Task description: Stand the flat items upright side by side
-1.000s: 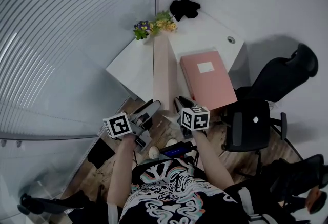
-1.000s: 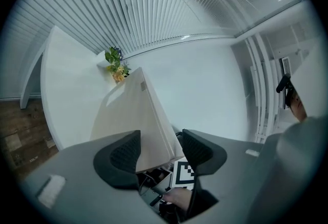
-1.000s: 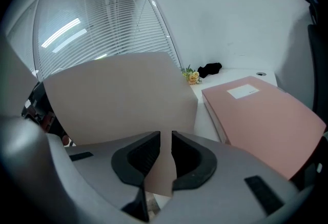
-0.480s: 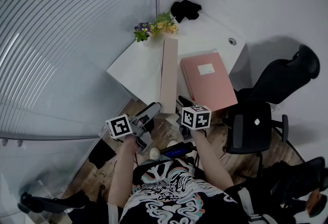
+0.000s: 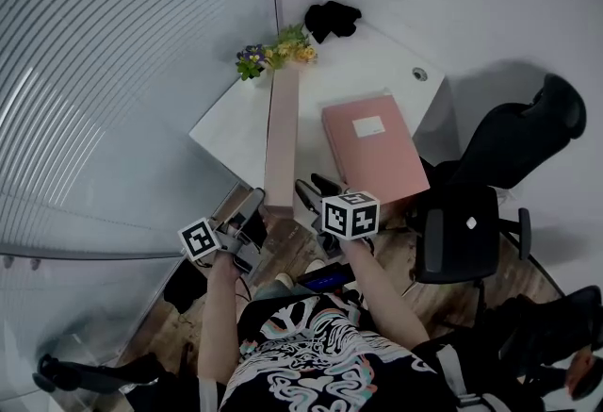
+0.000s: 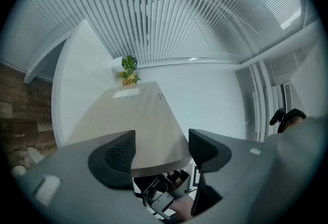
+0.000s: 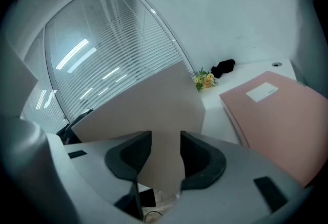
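Beige folder (image 5: 281,146): stands on its long edge on the desk, leaning a little; its far end is near the flowers and its near end is at the desk's front edge.
Pink folder (image 5: 372,148): lies flat on the desk, white label up, just to the right of the beige folder and apart from it.
Left gripper (image 6: 161,141): released, with the jaws wide apart after just opening further; the beige folder's near end shows between them, but neither pad presses on it.
Right gripper (image 7: 165,141): its jaws have just been opening and stand partly apart; the beige folder's near edge sits between them, let go rather than squeezed.
Desk (image 5: 363,71): white, set into the corner of the room.
Flowers (image 5: 273,55): a small yellow and purple bunch at the desk's back corner.
Office chair (image 5: 471,231): black, to the right of the desk.
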The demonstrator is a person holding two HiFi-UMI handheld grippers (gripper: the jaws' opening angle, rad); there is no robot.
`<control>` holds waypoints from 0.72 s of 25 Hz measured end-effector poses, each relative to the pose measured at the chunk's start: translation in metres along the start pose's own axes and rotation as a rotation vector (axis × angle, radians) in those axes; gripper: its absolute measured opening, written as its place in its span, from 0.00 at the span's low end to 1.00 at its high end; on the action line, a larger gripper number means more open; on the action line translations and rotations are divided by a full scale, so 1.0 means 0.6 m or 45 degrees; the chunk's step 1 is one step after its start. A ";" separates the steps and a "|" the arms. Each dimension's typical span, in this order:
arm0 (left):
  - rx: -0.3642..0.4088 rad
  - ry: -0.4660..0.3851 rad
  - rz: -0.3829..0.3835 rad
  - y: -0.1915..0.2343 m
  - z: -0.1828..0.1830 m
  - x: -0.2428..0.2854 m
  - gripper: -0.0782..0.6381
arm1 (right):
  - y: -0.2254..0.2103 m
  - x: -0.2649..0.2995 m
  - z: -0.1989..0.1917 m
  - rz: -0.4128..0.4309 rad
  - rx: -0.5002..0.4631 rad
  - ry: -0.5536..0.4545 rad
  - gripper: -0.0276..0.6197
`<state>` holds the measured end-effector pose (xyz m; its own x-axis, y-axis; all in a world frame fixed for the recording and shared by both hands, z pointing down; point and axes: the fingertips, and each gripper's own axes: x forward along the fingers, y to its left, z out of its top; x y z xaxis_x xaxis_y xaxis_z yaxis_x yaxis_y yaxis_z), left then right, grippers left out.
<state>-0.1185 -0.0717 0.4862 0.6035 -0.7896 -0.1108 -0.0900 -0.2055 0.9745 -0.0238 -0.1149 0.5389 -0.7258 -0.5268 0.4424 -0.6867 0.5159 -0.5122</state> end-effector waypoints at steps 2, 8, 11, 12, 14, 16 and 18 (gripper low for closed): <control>0.000 -0.032 -0.005 0.001 0.006 -0.004 0.55 | -0.001 -0.006 -0.001 0.013 0.025 -0.007 0.29; -0.059 -0.134 -0.050 0.010 0.024 -0.022 0.55 | 0.041 -0.019 0.043 0.138 0.112 -0.072 0.29; -0.087 -0.119 -0.096 0.012 0.024 -0.012 0.55 | 0.059 -0.022 0.074 0.173 0.099 -0.121 0.29; -0.102 -0.106 -0.109 0.014 0.020 -0.008 0.55 | 0.060 -0.024 0.079 0.174 0.099 -0.130 0.29; -0.133 -0.093 -0.125 0.022 0.018 -0.001 0.52 | 0.057 -0.026 0.090 0.163 0.094 -0.143 0.27; -0.146 -0.083 -0.107 0.037 0.021 0.003 0.47 | 0.053 -0.025 0.105 0.151 0.081 -0.155 0.27; -0.114 -0.031 -0.063 0.052 0.018 0.008 0.47 | 0.049 -0.024 0.118 0.135 0.074 -0.158 0.29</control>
<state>-0.1269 -0.0880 0.5141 0.5860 -0.7937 -0.1632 0.0116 -0.1931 0.9811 -0.0307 -0.1400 0.4655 -0.7810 -0.5525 0.2913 -0.6002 0.5348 -0.5948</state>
